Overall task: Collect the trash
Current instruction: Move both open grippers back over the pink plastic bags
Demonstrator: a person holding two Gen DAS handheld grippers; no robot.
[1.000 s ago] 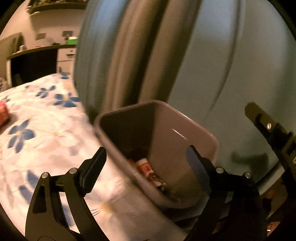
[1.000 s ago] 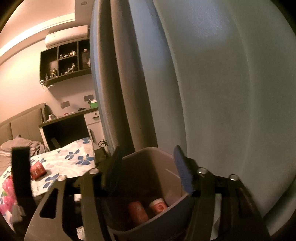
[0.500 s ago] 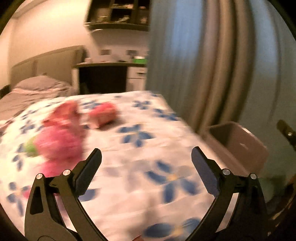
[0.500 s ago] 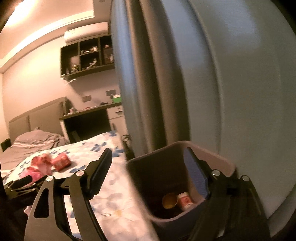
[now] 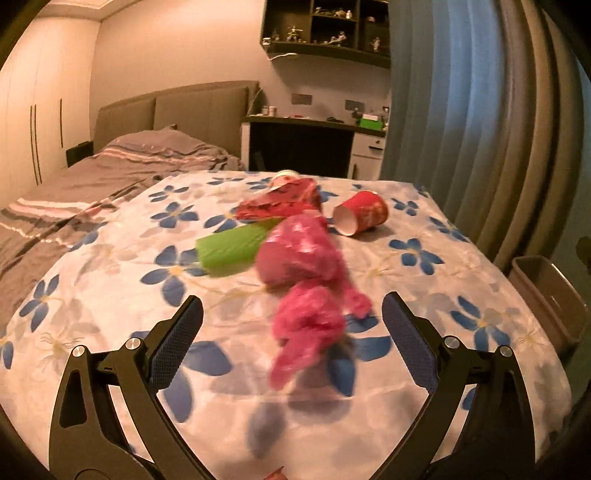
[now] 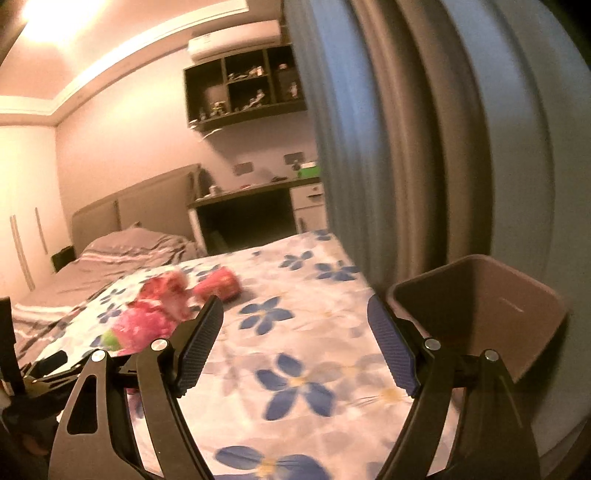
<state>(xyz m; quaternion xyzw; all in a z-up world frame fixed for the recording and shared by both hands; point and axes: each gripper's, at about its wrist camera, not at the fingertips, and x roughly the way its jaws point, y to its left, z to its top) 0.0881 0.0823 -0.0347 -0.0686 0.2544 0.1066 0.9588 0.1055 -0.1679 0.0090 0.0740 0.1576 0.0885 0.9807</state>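
Observation:
On the flowered bed cover (image 5: 110, 295) lies a heap of trash: a crumpled pink plastic bag (image 5: 306, 291), a green tube (image 5: 231, 249), a red crinkled wrapper (image 5: 280, 201) and a red paper cup (image 5: 364, 216) on its side. My left gripper (image 5: 291, 332) hangs open just in front of the pink bag, nothing between its pads. My right gripper (image 6: 295, 339) is open and empty over the bed cover (image 6: 295, 369), with the brown trash bin (image 6: 480, 314) close on its right. The pink bag (image 6: 144, 325) and red cup (image 6: 219, 286) lie blurred to its left.
The brown bin (image 5: 546, 295) stands off the bed's right edge against grey-blue curtains (image 5: 480, 110). A striped grey blanket (image 5: 92, 177) covers the bed's far left. A dark desk (image 5: 303, 147) and wall shelves (image 5: 325, 29) stand behind.
Both grippers have swung left, away from the bin and toward the bed. The left one now faces the trash heap. The right gripper's jaws stand wider than a second ago.

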